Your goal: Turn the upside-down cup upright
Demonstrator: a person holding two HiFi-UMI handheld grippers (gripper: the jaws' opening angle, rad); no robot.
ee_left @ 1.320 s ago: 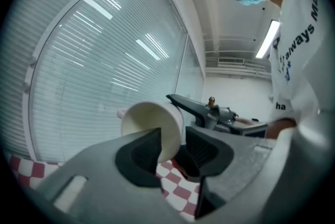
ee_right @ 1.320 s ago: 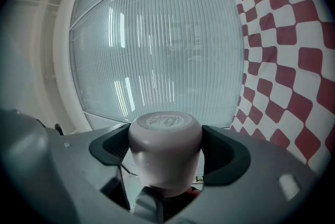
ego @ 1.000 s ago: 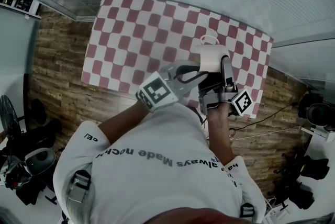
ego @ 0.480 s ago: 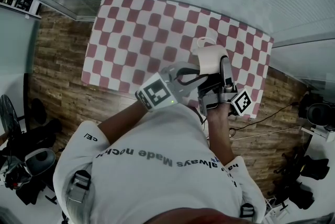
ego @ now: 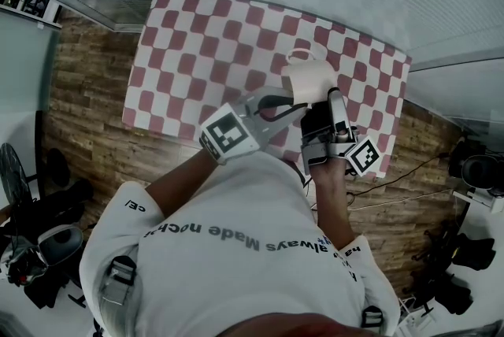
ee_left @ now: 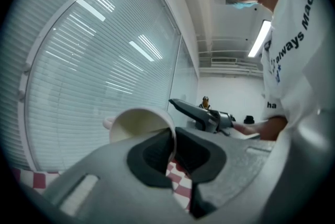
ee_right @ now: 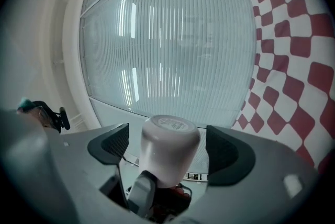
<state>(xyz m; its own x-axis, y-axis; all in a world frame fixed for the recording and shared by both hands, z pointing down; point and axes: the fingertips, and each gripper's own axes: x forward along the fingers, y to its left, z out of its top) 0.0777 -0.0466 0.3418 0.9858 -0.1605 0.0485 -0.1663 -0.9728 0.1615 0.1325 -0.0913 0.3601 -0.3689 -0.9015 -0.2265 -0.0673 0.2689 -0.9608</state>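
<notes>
Overhead head view, gripper close-ups, common cup

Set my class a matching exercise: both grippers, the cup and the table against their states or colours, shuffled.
1 left gripper
2 right gripper
3 cup
4 table

A red and white checks
B jaws apart
C plain white
D jaws pinching the cup's rim

Pairs: 1-D, 2-B, 3-C, 4-A.

The right gripper's jaws have just been opening, the cup between them.
</notes>
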